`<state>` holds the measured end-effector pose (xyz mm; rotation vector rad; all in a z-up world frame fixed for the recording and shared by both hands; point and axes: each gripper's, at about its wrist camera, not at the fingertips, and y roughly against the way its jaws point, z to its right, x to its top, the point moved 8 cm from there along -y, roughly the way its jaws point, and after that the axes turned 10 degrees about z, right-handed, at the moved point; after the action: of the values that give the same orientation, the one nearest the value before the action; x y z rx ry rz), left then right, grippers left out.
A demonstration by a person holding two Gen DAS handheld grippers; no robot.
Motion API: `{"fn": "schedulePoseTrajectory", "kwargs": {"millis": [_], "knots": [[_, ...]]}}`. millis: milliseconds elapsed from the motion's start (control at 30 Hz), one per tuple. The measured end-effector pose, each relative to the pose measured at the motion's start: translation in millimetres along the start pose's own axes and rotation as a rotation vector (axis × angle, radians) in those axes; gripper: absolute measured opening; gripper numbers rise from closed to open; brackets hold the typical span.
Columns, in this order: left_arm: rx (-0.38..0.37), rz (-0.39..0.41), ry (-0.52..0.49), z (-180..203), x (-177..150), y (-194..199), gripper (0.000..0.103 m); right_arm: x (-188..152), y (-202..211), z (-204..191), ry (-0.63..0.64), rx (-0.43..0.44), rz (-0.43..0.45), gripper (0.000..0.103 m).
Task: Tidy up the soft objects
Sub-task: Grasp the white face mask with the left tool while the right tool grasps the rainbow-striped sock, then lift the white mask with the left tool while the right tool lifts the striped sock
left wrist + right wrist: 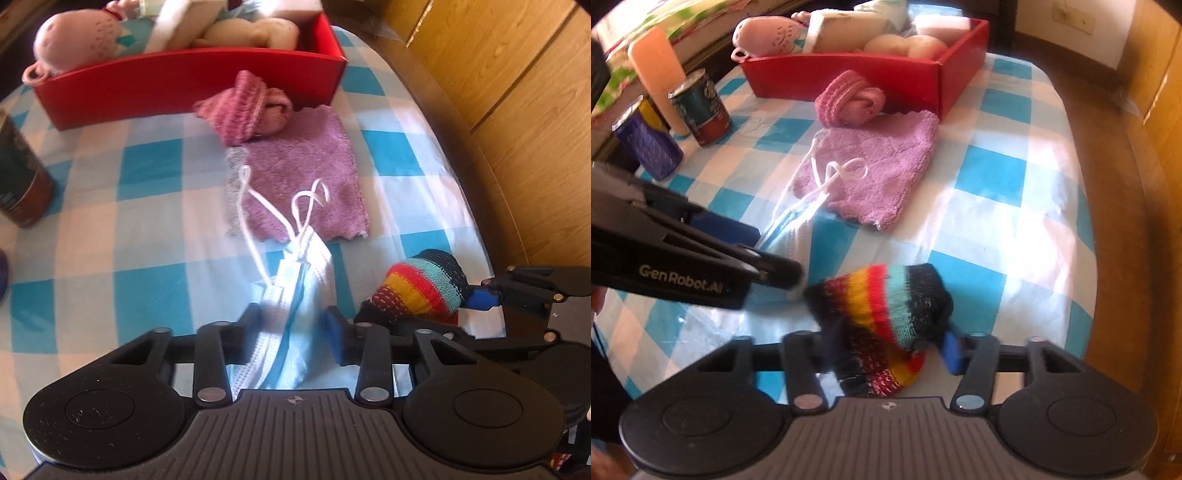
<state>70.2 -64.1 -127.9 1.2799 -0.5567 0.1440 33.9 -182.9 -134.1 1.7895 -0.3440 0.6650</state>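
Note:
My left gripper (pixel 291 314) is shut on a light blue face mask (pixel 295 291) whose white ear loops trail over a purple towel (pixel 303 177). My right gripper (pixel 886 343) is shut on a rainbow-striped knitted sock (pixel 886 306), which also shows in the left wrist view (pixel 421 288). A pink rolled sock (pixel 247 107) lies in front of a red box (pixel 184 85) that holds a pink plush toy (pixel 74 40), sponges and other soft things. The mask (pixel 790 236), towel (pixel 879 170) and box (pixel 857 74) show in the right wrist view too.
The table has a blue and white checked cloth (pixel 997 177). Cans (pixel 701 110) (pixel 646 147) and an orange bottle (pixel 657 74) stand at the left; one can shows in the left wrist view (pixel 18 173). Wooden furniture (pixel 517 92) runs along the right.

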Motion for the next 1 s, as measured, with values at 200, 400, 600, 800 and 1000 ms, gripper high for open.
{"fn": "schedulePoseTrajectory", "kwargs": {"millis": [200,400,600,800,1000], "knots": [[-0.020,0.011,0.013,-6.5,-2.8,18.3,0.026,3.1,5.0,-3.2,-0.047,0.038,0.001,0.010],[-0.041,0.057,0.026,-10.3,3.1,37.2,0.022,16.5,12.6,-7.6,-0.086,0.070,0.029,0.005],[-0.034,0.030,0.035,-14.3,-1.7,29.1,0.022,19.0,9.7,-6.5,-0.114,0.075,0.024,0.004],[0.030,0.010,-0.039,-6.3,-6.5,5.3,0.045,10.7,-7.5,-3.4,-0.124,0.061,-0.020,0.025],[0.106,0.024,-0.081,-12.0,-6.0,-7.1,0.052,18.4,-11.0,-10.9,0.013,-0.019,0.045,0.050]]}}
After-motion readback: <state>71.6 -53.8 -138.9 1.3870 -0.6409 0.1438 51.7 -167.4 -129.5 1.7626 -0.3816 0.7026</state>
